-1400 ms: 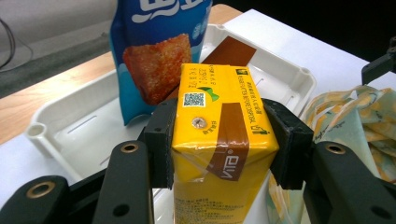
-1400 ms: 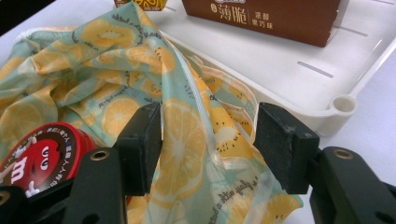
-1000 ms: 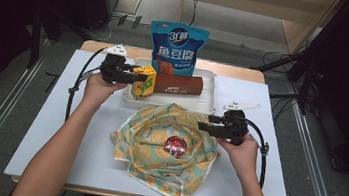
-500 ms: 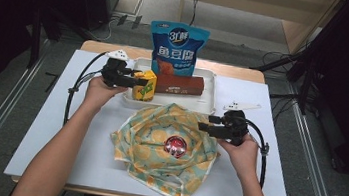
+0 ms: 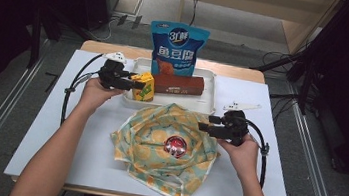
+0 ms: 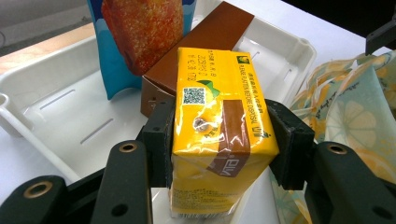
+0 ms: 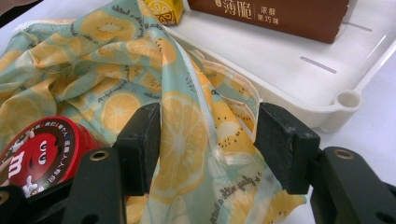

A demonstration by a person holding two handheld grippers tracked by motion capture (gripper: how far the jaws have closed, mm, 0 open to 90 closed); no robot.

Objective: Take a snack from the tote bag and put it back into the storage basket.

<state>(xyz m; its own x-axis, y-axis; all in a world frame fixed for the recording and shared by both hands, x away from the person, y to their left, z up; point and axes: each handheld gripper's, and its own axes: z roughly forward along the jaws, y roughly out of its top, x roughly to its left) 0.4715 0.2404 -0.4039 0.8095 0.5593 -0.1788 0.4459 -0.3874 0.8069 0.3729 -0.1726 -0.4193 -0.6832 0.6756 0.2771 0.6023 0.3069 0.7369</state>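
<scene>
My left claw (image 6: 219, 140) grips the yellow juice box (image 6: 219, 126) over the tray (image 5: 131, 104) edge, right claw (image 7: 210, 140) wide around the cloth bag (image 7: 182, 130); box may snag the bag's collapsed mouth.

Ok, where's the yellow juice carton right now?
The juice carton is clamped in the left tongs at the white tray's front left corner, beside the brown box.

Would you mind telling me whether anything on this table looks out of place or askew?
Nothing looks spilled or damaged. The yellow carton is clamped in the left gripper over the white tray's front edge, and the fruit-print bag lies crumpled.
</scene>
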